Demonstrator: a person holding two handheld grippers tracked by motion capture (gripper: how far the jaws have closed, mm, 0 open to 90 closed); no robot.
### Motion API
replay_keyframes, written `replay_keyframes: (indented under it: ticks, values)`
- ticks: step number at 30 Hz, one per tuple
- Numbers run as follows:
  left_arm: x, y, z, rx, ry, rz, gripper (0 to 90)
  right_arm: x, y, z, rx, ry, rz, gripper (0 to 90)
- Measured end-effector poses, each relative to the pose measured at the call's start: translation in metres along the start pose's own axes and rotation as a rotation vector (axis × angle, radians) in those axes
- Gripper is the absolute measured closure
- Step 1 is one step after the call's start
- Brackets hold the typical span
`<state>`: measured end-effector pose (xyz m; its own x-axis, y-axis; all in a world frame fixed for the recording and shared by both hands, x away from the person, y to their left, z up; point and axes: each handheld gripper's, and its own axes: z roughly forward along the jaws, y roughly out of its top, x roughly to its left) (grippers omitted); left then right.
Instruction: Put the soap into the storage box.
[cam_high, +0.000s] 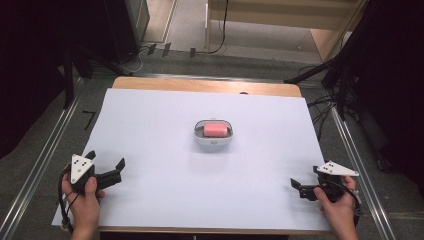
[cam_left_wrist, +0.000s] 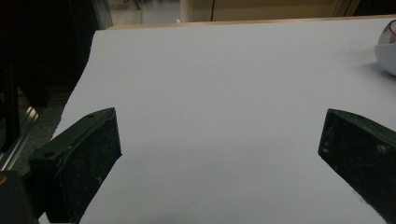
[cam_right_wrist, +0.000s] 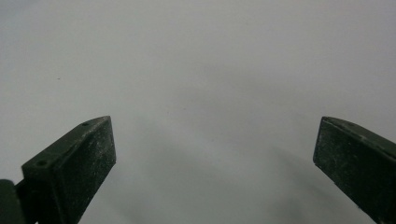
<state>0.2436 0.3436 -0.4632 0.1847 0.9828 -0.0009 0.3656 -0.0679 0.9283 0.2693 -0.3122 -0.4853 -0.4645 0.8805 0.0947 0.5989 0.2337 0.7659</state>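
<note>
1. A white dish (cam_high: 213, 136) holding a pink block (cam_high: 216, 129) sat at the middle of the white sheet (cam_high: 150, 120) on the counter, well apart from both tools.
2. The block's long axis ran left to right.
3. The left tool (cam_high: 106, 164) rested near the front left corner, jaws wide apart and empty; the dish lay ahead and to its right.
4. The right tool (cam_high: 302, 190), equally wide and empty, sat front right, roughly as far off.

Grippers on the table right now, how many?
2. The left gripper sits at the near left edge of the white sheet; the right gripper at the near right edge. Both open, empty.
</note>
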Motion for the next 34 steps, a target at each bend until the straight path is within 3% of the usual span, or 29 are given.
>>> replay_keyframes:
  ticks: [10,14,18,27,34]
  values:
    - [0.0,0.0,0.0,0.002,-0.002,-0.003,0.0,-0.015,-0.014,-0.017,-0.053,-0.054,0.053,0.0]
    - [0.0,0.0,0.0,0.001,-0.003,-0.001,0.0,-0.019,-0.02,-0.022,-0.085,-0.057,0.062,0.0]
    - [0.0,0.0,0.0,0.002,-0.004,0.002,0.0,-0.025,-0.023,-0.024,-0.106,-0.036,0.106,0.0]
    - [-0.002,-0.001,-0.001,-0.007,-0.008,0.018,0.0,-0.02,-0.023,-0.022,-0.087,-0.077,0.076,1.1]
    - [0.001,-0.001,-0.002,-0.013,-0.017,0.0,0.0,-0.02,-0.024,-0.023,-0.093,-0.097,0.081,1.2]
